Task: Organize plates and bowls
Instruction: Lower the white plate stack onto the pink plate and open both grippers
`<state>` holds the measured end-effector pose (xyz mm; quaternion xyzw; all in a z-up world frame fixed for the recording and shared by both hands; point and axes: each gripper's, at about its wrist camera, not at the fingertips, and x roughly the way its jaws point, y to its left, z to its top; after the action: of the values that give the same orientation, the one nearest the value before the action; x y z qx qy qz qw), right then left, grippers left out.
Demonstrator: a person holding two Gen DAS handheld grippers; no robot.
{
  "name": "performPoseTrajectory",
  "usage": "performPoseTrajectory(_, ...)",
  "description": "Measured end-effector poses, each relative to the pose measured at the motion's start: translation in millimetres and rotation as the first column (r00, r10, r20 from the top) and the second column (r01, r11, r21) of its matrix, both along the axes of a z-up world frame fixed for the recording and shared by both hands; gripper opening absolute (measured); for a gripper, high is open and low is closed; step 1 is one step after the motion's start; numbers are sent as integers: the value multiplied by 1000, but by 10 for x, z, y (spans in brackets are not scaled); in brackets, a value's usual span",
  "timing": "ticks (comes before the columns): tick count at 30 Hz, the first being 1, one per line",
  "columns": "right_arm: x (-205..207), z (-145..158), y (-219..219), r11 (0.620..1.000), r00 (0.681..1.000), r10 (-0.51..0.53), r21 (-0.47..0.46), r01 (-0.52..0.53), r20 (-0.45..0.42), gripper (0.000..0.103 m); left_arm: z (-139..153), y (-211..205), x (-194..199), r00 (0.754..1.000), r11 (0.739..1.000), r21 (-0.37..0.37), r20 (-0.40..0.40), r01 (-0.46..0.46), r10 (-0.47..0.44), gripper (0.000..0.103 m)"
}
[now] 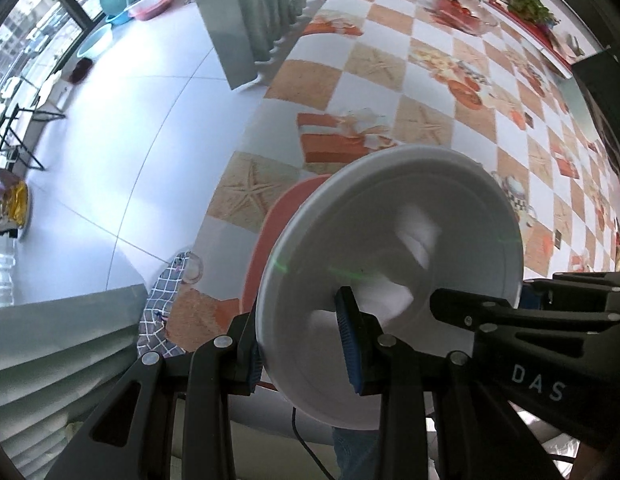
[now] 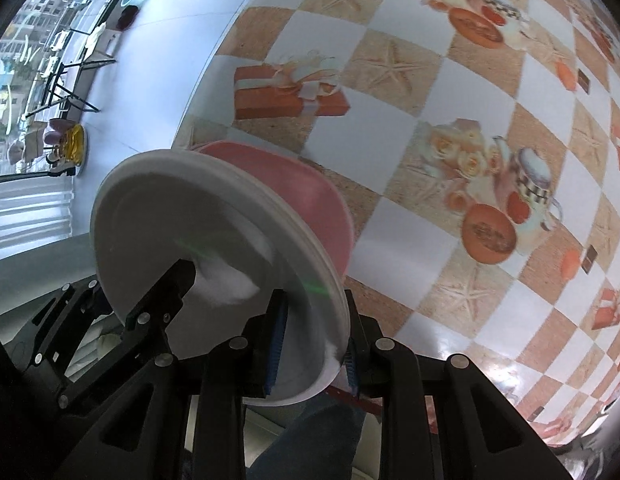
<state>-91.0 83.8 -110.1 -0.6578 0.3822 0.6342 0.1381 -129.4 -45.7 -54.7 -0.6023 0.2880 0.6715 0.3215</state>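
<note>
A white plate is held on edge above the checkered table. My left gripper is shut on its rim, one blue pad inside the plate and the other behind it. My right gripper is shut on the opposite rim of the same white plate; its finger also shows in the left wrist view. A pink plate lies on the table near its front edge, just behind the white plate. It also shows in the left wrist view.
A glass dish of red fruit and a potted plant stand at the table's far end. A checked cloth hangs at the table's near edge. Basins and a folding rack stand on the white floor to the left.
</note>
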Motion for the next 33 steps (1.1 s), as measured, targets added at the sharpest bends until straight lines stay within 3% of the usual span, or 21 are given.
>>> performPoseTrajectory(10,-107,-90,-6,999,999,33,-3,-33,-3,27,-140,-42,-79,1000,1000,0,11,-13,13,35)
performPoseTrajectory(12,-43,-54,4,999,999,37,0,-37,-10,27,-139,-56,-76,1000,1000,10,-1,-17,17,38)
performPoseTrajectory(15,15,1,21,1000,999,30,11,-29,-16,28,-125,-86,-59,999,1000,10,-29,-21,22,51)
performPoseTrajectory(16,31,19,26,999,999,33,25,-33,-10,31,-120,-96,-53,999,1000,7,-41,-22,22,59)
performPoseTrajectory(18,88,71,67,996,999,43,81,-44,22,56,-105,-127,-51,998,1000,6,-55,-24,24,62)
performPoseTrajectory(19,140,109,102,995,999,39,95,-40,16,75,-92,-143,-62,998,1000,9,-61,-28,29,65)
performPoseTrajectory(20,192,147,137,995,1000,27,98,-27,5,83,-82,-159,-65,998,999,12,-57,-30,31,68)
performPoseTrajectory(22,265,203,177,995,1000,11,104,-10,-2,83,-56,-172,-52,998,1000,12,-61,-22,22,80)
performPoseTrajectory(24,319,258,197,994,1000,5,108,-6,7,84,-30,-156,-11,997,1000,-7,-77,-9,9,80)
performPoseTrajectory(26,369,303,203,996,1000,0,94,-1,10,102,31,-148,30,997,1000,17,-74,-3,4,80)
performPoseTrajectory(30,462,515,187,992,1000,1,128,3,-30,102,242,-146,117,990,999,51,-140,4,3,80)
performPoseTrajectory(33,532,653,179,990,999,-5,141,12,-47,102,372,-137,146,989,998,61,-146,8,1,81)
